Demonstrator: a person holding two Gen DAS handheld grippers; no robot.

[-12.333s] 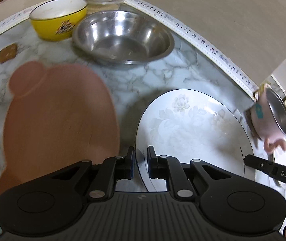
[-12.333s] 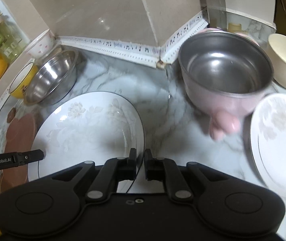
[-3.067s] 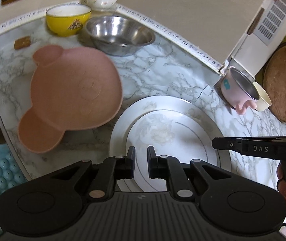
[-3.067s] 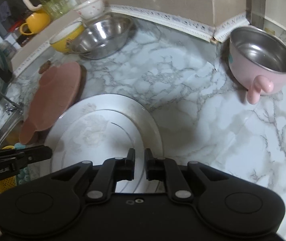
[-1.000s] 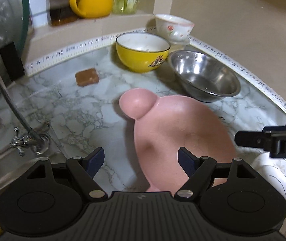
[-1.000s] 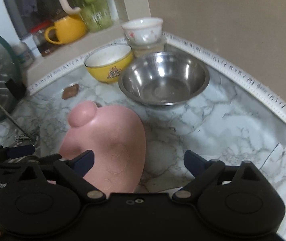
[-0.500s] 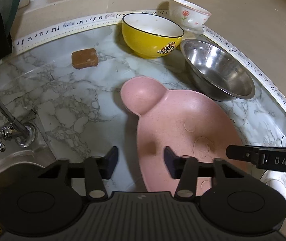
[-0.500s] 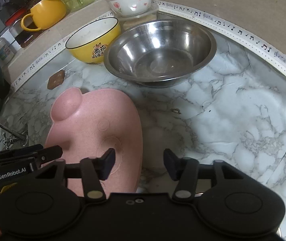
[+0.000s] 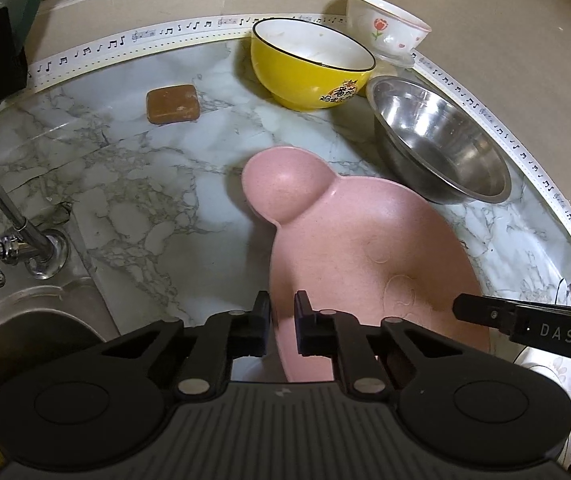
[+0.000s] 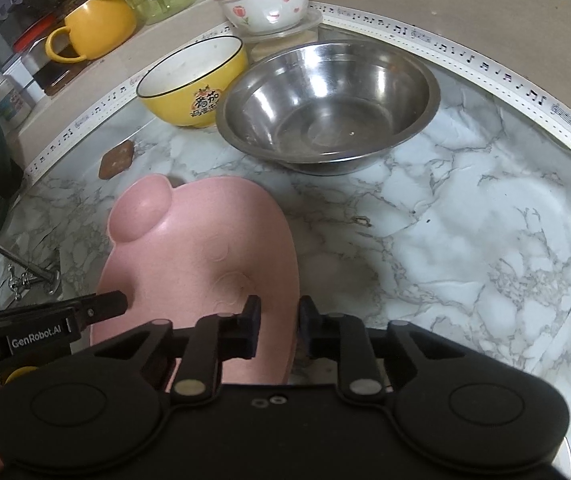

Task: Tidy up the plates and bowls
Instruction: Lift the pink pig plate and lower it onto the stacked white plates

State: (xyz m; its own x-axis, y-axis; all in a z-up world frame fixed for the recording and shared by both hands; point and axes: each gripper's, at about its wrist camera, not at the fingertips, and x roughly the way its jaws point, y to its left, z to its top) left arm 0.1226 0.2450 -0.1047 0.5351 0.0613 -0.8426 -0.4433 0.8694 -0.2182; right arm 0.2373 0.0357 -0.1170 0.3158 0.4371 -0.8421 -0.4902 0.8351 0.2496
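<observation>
A pink bear-shaped plate (image 9: 357,264) (image 10: 205,256) lies on the marble counter. My left gripper (image 9: 282,320) is shut on the plate's left rim, its jaws still drawing together. My right gripper (image 10: 279,328) straddles the opposite rim, jaws closing, one pad inside the plate and one outside. Each view shows the other gripper's fingers (image 9: 485,314) (image 10: 97,306) at the plate's far side. Behind the plate stand a yellow bowl (image 9: 309,68) (image 10: 193,80), a steel bowl (image 9: 437,140) (image 10: 325,112) and a white flowered bowl (image 9: 385,28) (image 10: 265,4).
A faucet (image 9: 9,236) and a steel sink (image 9: 25,328) sit left of the plate. A brown soap bar (image 9: 173,104) lies near the wall edging. A white plate (image 9: 553,364) shows at lower right. A yellow mug (image 10: 93,28) stands on the ledge.
Both grippers came down onto the pink plate. Their jaws went from wide open to closed around its two opposite rims.
</observation>
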